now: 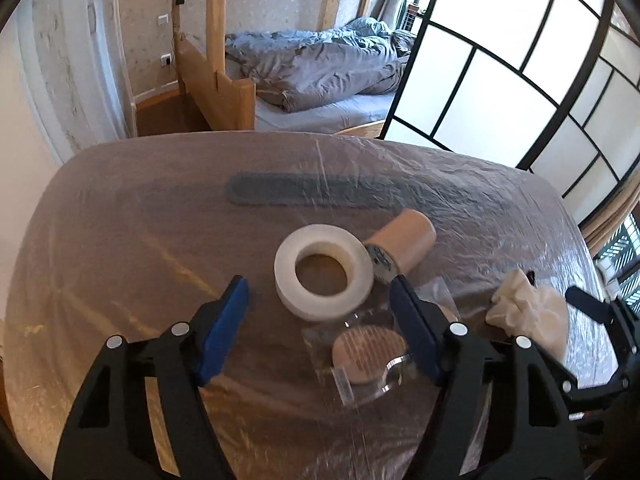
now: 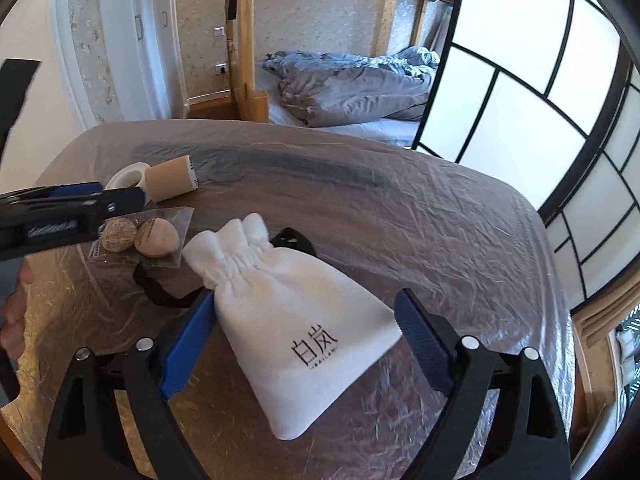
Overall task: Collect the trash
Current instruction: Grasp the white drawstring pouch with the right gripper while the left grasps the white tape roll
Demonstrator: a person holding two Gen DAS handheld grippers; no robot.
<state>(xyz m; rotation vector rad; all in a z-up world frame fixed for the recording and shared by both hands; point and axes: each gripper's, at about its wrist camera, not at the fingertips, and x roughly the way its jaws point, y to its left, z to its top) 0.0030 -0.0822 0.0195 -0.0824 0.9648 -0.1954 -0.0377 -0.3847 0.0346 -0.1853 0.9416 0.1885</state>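
Note:
A white tape roll (image 1: 322, 272) lies on the plastic-covered table (image 1: 120, 240), with a tan cylinder (image 1: 404, 242) beside it. A clear packet with round tan pads (image 1: 370, 354) lies nearer. My left gripper (image 1: 320, 300) is open above the table, its jaws straddling the roll's near edge and the packet. A white drawstring pouch (image 2: 296, 320) with black print lies between the jaws of my open right gripper (image 2: 304, 316). The roll (image 2: 128, 178), the cylinder (image 2: 170, 182) and the packet (image 2: 140, 236) show at the left in the right wrist view, partly behind the left gripper.
A dark grey strip (image 1: 320, 194) lies under the plastic at the table's far side. Beyond the table are a wooden bunk bed with a grey duvet (image 1: 320, 68) and a paned screen (image 1: 500, 80) at right. A black cord (image 2: 156, 288) trails from the pouch.

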